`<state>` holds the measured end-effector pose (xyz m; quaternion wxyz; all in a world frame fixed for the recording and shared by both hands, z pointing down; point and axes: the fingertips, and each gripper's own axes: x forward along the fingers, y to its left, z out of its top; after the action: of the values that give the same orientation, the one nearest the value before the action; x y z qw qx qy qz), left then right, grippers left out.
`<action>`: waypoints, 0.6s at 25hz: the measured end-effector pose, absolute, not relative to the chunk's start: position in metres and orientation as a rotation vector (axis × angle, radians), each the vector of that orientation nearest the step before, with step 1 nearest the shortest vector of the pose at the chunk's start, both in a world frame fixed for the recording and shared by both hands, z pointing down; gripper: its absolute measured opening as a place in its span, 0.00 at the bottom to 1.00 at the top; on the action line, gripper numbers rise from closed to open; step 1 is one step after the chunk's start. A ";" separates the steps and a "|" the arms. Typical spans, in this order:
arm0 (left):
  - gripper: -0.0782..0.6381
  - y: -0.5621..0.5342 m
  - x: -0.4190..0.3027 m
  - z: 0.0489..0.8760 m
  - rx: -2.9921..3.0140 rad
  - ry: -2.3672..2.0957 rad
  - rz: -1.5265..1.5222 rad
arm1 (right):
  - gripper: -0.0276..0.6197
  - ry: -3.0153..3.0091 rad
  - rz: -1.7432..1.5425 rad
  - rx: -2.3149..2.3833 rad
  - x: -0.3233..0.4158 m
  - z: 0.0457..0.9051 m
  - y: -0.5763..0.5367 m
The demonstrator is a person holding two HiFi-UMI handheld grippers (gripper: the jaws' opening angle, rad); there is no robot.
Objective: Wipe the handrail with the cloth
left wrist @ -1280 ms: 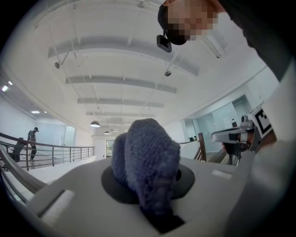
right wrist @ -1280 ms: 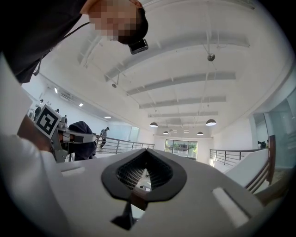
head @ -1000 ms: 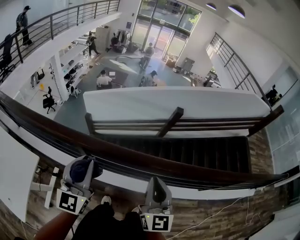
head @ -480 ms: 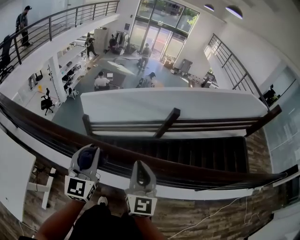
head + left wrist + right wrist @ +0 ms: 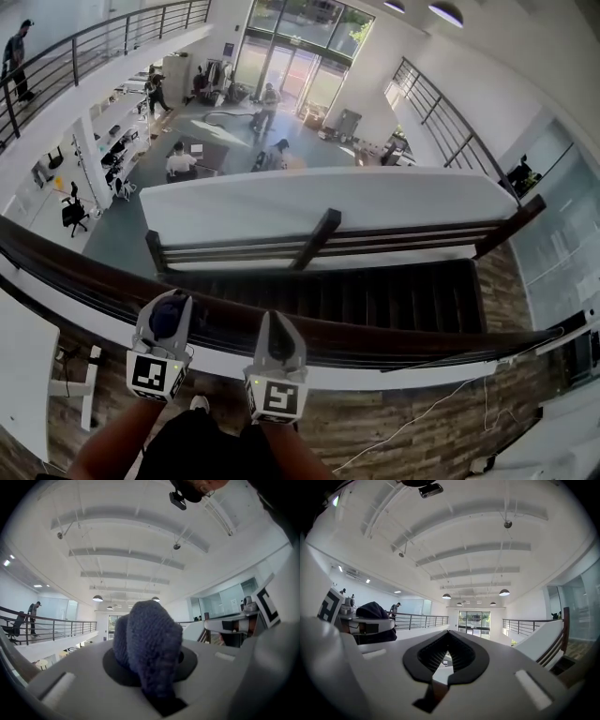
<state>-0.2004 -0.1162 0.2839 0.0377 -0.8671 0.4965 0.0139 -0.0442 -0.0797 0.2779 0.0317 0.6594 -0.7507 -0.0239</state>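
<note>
Bright, white two-storey hall, seen from an upper gallery with a wood-plank floor (image 5: 441, 422). Far below: an open work floor with desks, a few people, and tall glass entrance doors (image 5: 281, 56). Straight ahead, a staircase of dark treads (image 5: 394, 295) dropping away behind a white parapet wall (image 5: 328, 202). Overhead, in both gripper views, a white beamed ceiling with round pendant lamps.

Crossing the lower part of the head view from left to right: a long, curved, dark brown wooden handrail (image 5: 403, 345) with a glossy top.

Left tool (image 5: 166, 307) held at the rail, clamped on a bunched, dark blue knitted cloth (image 5: 150, 641), the wad bulging out between the jaws and filling the middle of the left gripper view. Right tool (image 5: 277, 321) just beside it on the right, pads pressed together at the tips and gripping nothing.

Judged step: the very start of the wipe, with the cloth brought to the rail but no stroke readable yet. Contact between cloth and wood not confirmable from any view, the left tool itself covering that spot from above.

Next move, as a judgement: pressing the wad down onto the top of the rail, then dragging it along the curve under steady pressure, with a firm clamp against slipping. Probably little work for the empty right tool beyond keeping out of the path.
</note>
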 end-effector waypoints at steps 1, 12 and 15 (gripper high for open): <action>0.19 -0.118 -0.199 0.284 -2.661 1.512 0.036 | 0.05 -2.302 -0.068 2.037 -0.043 0.279 -0.081; 0.19 -0.148 -0.241 0.290 -2.570 1.623 0.016 | 0.05 -2.275 -0.072 2.042 -0.030 0.277 -0.082; 0.19 -0.152 -0.250 0.289 -2.551 1.650 0.019 | 0.05 -2.276 -0.069 2.027 -0.028 0.277 -0.082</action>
<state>-0.2501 -0.1517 0.2890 0.0515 -0.8386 0.5423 0.0062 -0.0284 -0.0821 0.2773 0.0463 0.6642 -0.7458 -0.0227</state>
